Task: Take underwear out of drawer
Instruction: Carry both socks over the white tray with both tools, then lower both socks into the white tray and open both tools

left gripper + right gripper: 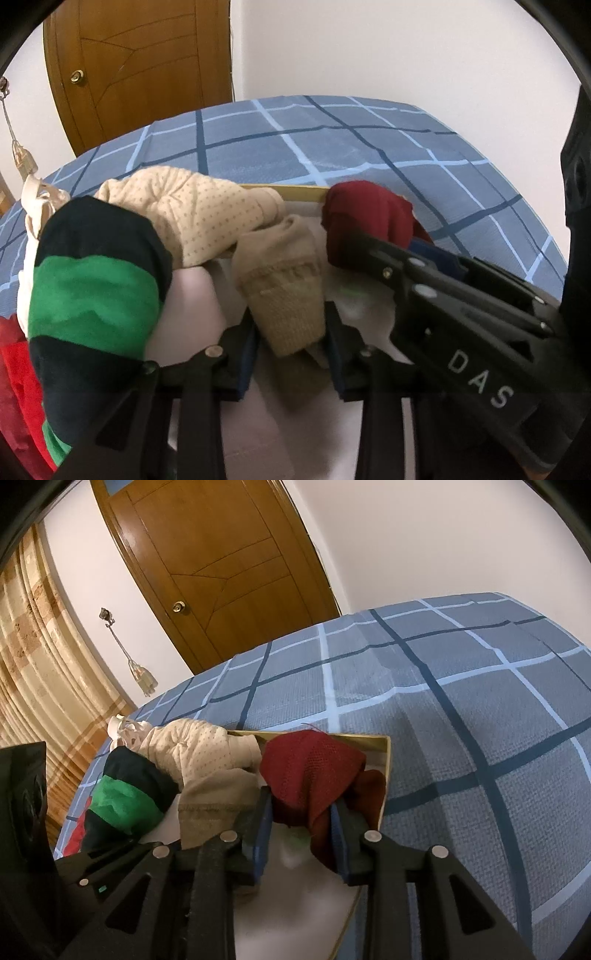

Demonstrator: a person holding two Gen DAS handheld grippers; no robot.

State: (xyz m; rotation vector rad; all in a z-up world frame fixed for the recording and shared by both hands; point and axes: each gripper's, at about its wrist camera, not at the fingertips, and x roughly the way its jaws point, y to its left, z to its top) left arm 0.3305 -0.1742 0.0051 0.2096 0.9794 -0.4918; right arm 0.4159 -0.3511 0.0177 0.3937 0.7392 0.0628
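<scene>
Left wrist: tan underwear (284,288) (rolled) lies lengthwise between jaws.

Ahead of the left claw (290,363) the drawer (386,775) is crowded with a tan garment (284,291) between its fingers, a green-and-black roll (96,284) to its left and the right claw (301,843) to its right, while the bed (332,140) beyond lies open.

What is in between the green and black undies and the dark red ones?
A tan garment, held between the left gripper's fingers, and behind it a cream dotted garment. The left wrist view shows it best.
</scene>
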